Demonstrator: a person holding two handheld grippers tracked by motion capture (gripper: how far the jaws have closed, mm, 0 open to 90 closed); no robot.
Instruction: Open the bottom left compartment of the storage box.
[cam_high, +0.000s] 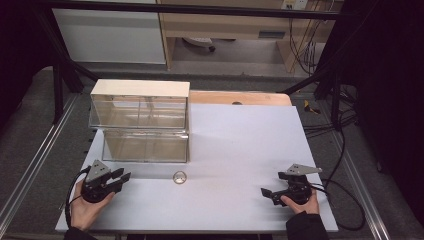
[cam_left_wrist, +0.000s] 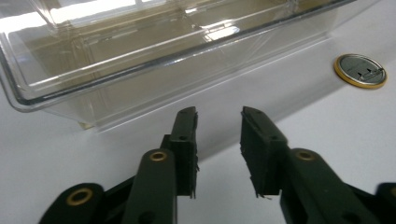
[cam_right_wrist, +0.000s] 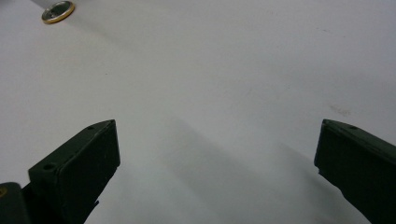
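A small round disc with a gold rim (cam_high: 179, 177) lies flat on the white tabletop (cam_high: 240, 145), just in front of a clear plastic drawer box (cam_high: 145, 145) with a pale wooden top. My left gripper (cam_high: 123, 175) rests near the front left corner, held in a hand and pointing toward the box. In the left gripper view its jaws (cam_left_wrist: 218, 116) stand a narrow gap apart with nothing between them; the clear box (cam_left_wrist: 154, 51) is just ahead and the disc (cam_left_wrist: 360, 71) off to the right. My right gripper (cam_high: 265, 192) sits at the front right, wide open (cam_right_wrist: 217, 128), with nothing between its jaws and the disc (cam_right_wrist: 57, 11) far off.
The clear box takes up the back left of the table, its lower drawer standing forward of the upper part. A wooden board (cam_high: 240, 97) edges the back of the white top. Cables (cam_high: 345, 200) trail off the right side. Metal rails (cam_high: 30, 165) run along both sides.
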